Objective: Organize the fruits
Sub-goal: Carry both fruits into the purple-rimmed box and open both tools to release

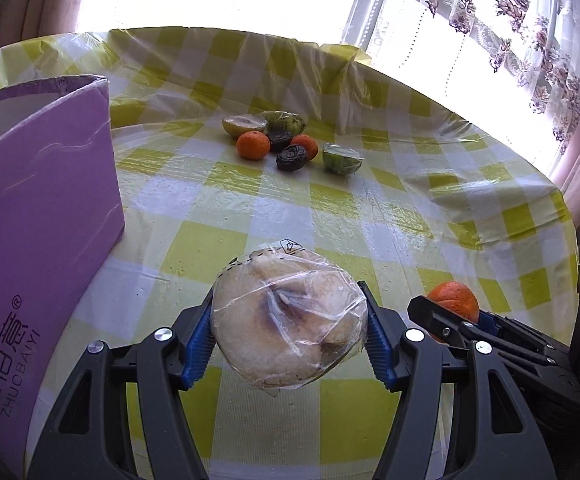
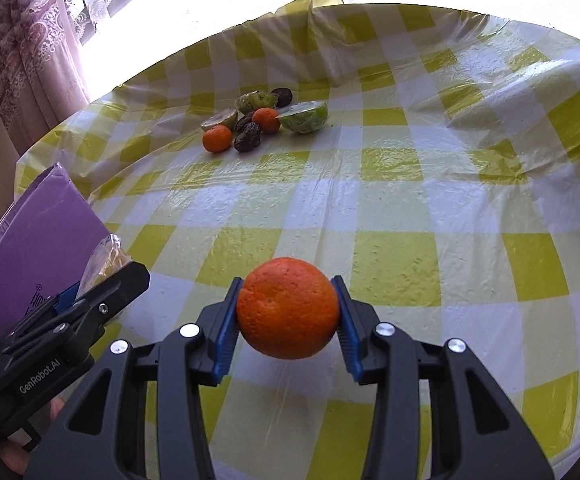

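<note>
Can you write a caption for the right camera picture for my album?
Right gripper holds an orange above the checked tablecloth, more fruit piled beyond.

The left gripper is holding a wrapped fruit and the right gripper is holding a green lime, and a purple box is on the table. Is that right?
Not quite. The right gripper holds an orange, not a green lime; the right wrist view shows it between the fingers. The left gripper does hold the wrapped fruit, and the purple box is on the table.

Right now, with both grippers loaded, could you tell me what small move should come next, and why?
Probably swing the left gripper leftward toward the purple box. Its fingers already clamp the plastic-wrapped fruit above the tablecloth, and the box stands close on that side. The right gripper can follow with its orange.
</note>
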